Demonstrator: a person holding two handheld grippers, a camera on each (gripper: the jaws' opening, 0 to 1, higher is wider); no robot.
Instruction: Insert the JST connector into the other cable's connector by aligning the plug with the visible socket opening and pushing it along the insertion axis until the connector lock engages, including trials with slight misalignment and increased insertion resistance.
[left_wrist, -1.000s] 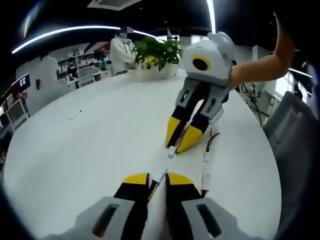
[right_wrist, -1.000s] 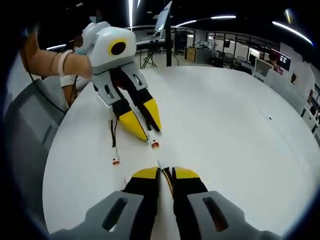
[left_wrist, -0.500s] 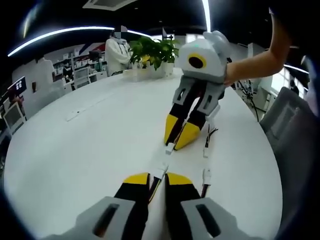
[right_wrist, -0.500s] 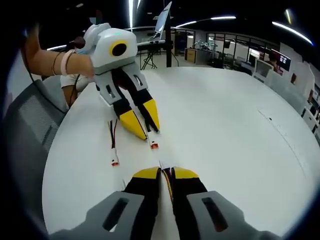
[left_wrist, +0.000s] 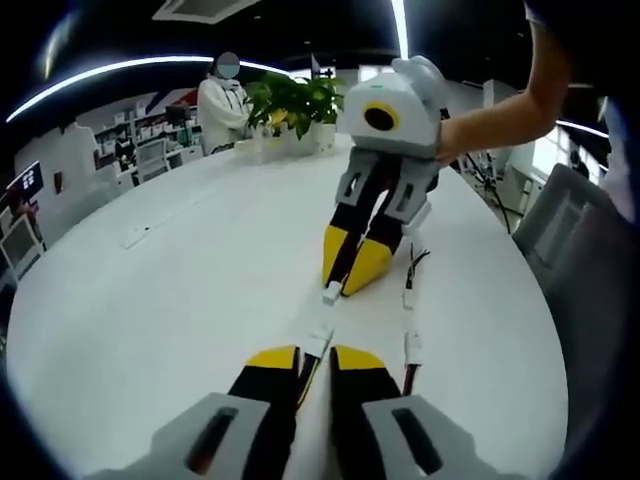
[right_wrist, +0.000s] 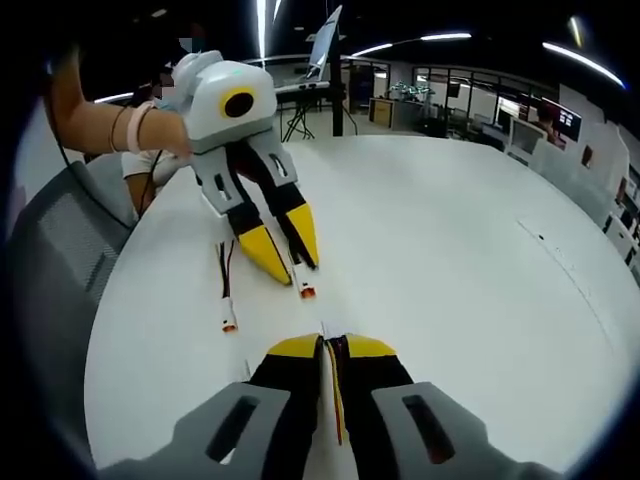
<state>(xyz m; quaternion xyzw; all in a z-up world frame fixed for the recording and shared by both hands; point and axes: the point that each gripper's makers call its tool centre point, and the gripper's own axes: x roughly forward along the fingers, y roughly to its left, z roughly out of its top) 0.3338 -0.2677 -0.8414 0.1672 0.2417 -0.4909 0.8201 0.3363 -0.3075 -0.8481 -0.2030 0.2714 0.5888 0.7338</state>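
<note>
Left gripper (left_wrist: 315, 358) and right gripper (left_wrist: 349, 279) each pinching a connector (left_wrist: 319, 340) — tips facing, just apart.

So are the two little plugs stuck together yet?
Not yet. The left gripper's connector and the right gripper's connector face each other with bare table showing between them.

My left jaws pinch a cable whose white connector (left_wrist: 320, 343) pokes out ahead, facing the other white connector (left_wrist: 332, 293) held in my right jaws; they look just apart. Two spare cable ends (left_wrist: 411, 322) lie beside them on the white table (left_wrist: 180, 300).
</note>
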